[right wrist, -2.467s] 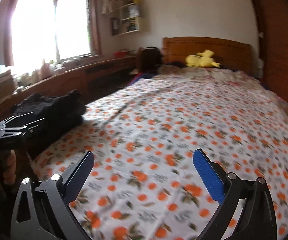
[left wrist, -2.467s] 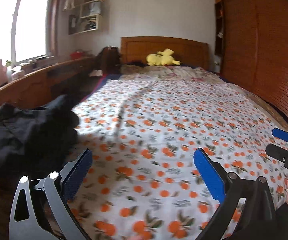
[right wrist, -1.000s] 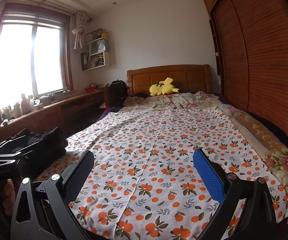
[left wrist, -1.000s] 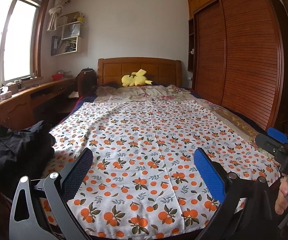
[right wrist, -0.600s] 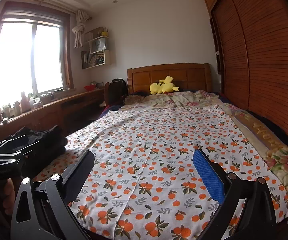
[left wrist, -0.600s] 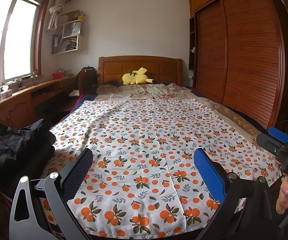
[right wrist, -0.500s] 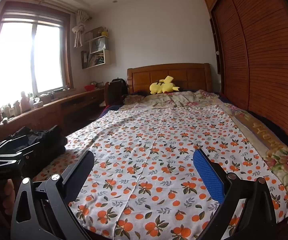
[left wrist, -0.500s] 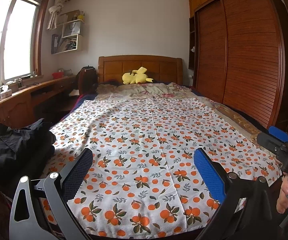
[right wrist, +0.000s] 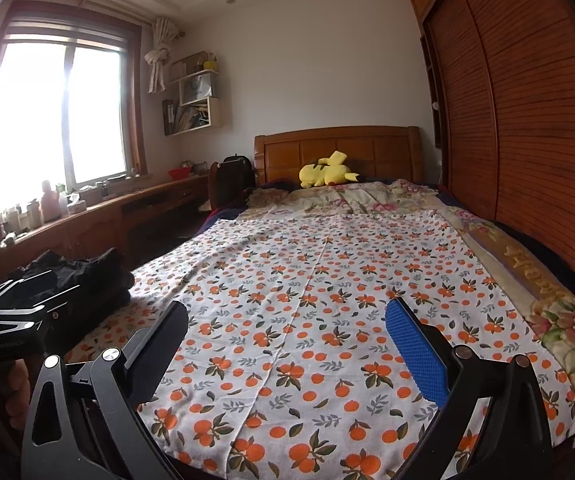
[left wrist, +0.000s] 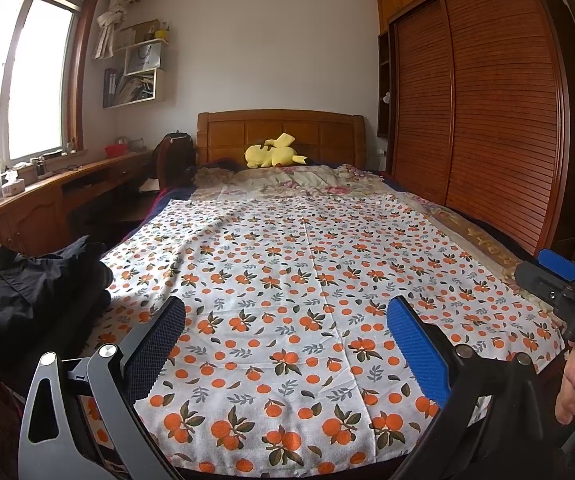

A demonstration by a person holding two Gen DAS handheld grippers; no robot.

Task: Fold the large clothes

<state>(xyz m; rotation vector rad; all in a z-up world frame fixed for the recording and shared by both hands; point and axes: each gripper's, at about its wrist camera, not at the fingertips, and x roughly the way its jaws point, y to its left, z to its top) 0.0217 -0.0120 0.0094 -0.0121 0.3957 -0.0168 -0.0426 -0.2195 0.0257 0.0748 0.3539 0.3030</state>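
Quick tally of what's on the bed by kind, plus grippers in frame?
Orange-print sheet: 1
Black clothes pile: 1
Yellow plush toy: 1
Floral quilt: 1
Grippers: 2, left gripper and right gripper, both open
Total: 6

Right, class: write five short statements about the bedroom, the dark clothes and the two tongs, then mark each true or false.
1. Both tongs, left and right, are open and empty. True.
2. The black clothes lie at the bed's left edge. True.
3. The yellow plush toy sits at the foot of the bed. False: it lies by the headboard.
4. The orange-print sheet is bunched in a heap. False: it is spread flat.
5. The wardrobe doors stand open. False: shut.
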